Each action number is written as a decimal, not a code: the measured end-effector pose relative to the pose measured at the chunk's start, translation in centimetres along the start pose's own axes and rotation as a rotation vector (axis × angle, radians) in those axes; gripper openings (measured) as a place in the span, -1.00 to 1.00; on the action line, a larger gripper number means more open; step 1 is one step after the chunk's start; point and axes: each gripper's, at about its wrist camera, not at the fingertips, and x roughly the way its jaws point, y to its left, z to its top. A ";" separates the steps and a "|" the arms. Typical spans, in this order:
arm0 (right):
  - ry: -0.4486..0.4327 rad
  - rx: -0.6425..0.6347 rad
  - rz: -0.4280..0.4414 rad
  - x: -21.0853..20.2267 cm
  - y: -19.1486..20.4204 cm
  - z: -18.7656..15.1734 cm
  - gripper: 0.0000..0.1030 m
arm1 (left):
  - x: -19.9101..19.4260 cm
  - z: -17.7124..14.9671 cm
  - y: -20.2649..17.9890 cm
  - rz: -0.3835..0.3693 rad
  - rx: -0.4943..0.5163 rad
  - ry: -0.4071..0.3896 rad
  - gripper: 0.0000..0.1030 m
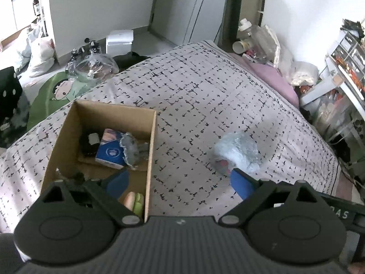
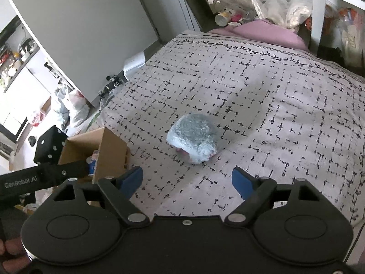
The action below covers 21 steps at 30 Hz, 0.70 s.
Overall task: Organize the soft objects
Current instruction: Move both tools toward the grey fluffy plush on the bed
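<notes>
With both tongs released and empty, the fluffy bundle (image 2: 194,138) on the bed (image 2: 273,105) is best straddled by the right tongs (image 2: 187,180). It should be pinched gently across its middle, then lifted into the cardboard box (image 1: 150,137), beside which the left tongs (image 1: 180,182) hang.

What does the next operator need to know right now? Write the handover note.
Left tool: open, empty, over the near end of the cardboard box.
Right tool: open, empty, aimed at the fluffy blue-grey soft toy, not touching it.
Things: the toy lies alone on the patterned bedspread, to the right of the box. Already in the box: a blue packet, a grey fuzzy item, a dark item, and pink and green soft pieces.
Done: those items boxed.
Left: pick up the toy, likely with the right tool, and put it in the box.
</notes>
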 end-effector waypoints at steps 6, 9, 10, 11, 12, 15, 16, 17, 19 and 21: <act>-0.018 -0.018 -0.012 1.7 -1.2 -0.1 0.62 | 2.2 0.0 -1.6 0.029 0.054 0.007 0.79; -0.005 -0.001 -0.002 2.9 -1.9 0.0 0.58 | 3.4 -0.1 -2.5 0.020 0.093 0.028 0.77; -0.001 -0.001 0.000 3.3 -2.0 0.1 0.53 | 3.9 -0.1 -2.9 0.023 0.104 0.037 0.75; 0.004 -0.001 -0.003 3.7 -2.2 0.2 0.51 | 4.4 -0.1 -3.1 0.028 0.108 0.045 0.73; 0.011 0.001 -0.009 4.2 -2.4 0.2 0.48 | 4.9 -0.1 -3.3 0.034 0.106 0.055 0.71; 0.028 0.013 -0.012 5.5 -2.9 0.4 0.36 | 6.5 -0.1 -3.6 0.047 0.084 0.079 0.62; 0.031 0.014 -0.012 5.9 -3.1 0.4 0.35 | 7.1 -0.1 -3.7 0.060 0.084 0.087 0.56; 0.033 0.015 -0.013 6.2 -3.1 0.5 0.35 | 7.8 -0.1 -3.8 0.073 0.081 0.103 0.51; 0.039 0.022 -0.005 6.8 -3.5 0.5 0.35 | 8.8 0.1 -3.8 0.076 0.069 0.127 0.44; 0.042 0.035 0.001 7.4 -3.8 0.6 0.35 | 9.7 0.3 -4.1 0.079 0.070 0.149 0.43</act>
